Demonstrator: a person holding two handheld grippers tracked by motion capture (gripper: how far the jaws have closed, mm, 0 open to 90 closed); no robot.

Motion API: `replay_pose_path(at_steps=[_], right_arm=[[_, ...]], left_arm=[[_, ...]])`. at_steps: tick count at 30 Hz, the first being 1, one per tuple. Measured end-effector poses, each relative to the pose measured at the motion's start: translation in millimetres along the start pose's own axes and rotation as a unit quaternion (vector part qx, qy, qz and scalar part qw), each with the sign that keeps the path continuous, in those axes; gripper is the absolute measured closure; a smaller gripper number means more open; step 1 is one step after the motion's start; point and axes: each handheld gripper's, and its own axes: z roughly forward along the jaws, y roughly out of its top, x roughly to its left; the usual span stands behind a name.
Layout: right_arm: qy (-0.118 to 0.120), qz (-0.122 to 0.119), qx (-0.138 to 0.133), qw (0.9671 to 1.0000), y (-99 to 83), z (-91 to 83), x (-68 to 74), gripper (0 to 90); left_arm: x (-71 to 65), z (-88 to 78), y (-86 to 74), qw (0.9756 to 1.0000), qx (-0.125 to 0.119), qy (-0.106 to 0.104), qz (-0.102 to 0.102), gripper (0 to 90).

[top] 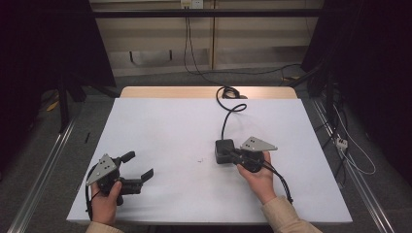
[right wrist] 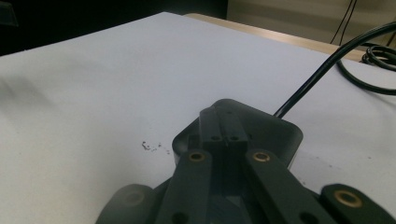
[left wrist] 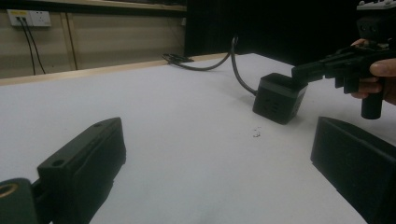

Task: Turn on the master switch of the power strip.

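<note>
— On the white table [top: 160, 121], right of centre, sits the black box [top: 223, 150] with its cable [top: 227, 115] running off toward the far edge. Your right gripper [top: 232, 155] has its closed tip resting on top of that box.

— So which step am I at?

— I'd judge you are at the approach, not at a grasp. In the right gripper view your jaws are pressed together with nothing between them, their tip lying over the box's lid [right wrist: 261, 126] near its middle. The box stands flat on the table.

— And my other hand?

— Your left gripper [top: 138, 167] is spread wide and empty at the near left, well apart from the box, which the left gripper view shows across the table [left wrist: 279, 97].

— What does the next move ask of me?

— If you mean to lift it, you would probably need to part the right jaws enough to straddle the box's sides and come down around it. Mind the cable, since it may drag or tip the box once it leaves the table.
</note>
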Motion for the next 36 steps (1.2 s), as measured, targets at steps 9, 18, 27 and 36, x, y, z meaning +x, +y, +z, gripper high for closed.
replay_pose_path(at_steps=[9, 18, 27, 36], right_arm=[[-0.002, 0.012, -0.012, 0.9999, 4.4, -4.6, -4.1, 90.0], [0.002, 0.028, -0.009, 0.9996, 4.1, -5.0, -5.0, 83.4], [0.003, 0.040, -0.009, 0.9992, 4.3, -5.6, -5.9, 72.5], [0.000, 0.049, -0.012, 0.9987, 5.1, -8.3, -7.6, 59.4]], left_arm=[[1.6, -1.0, -1.1, 1.0000, 0.000, 0.000, -0.001, 2.8], [0.7, -0.6, -0.8, 1.0000, 0.002, -0.002, 0.002, 2.8], [0.8, -0.6, -0.8, 1.0000, 0.002, -0.003, 0.001, 2.9], [1.2, 0.0, -0.6, 1.0000, 0.003, -0.002, 0.000, 2.8]])
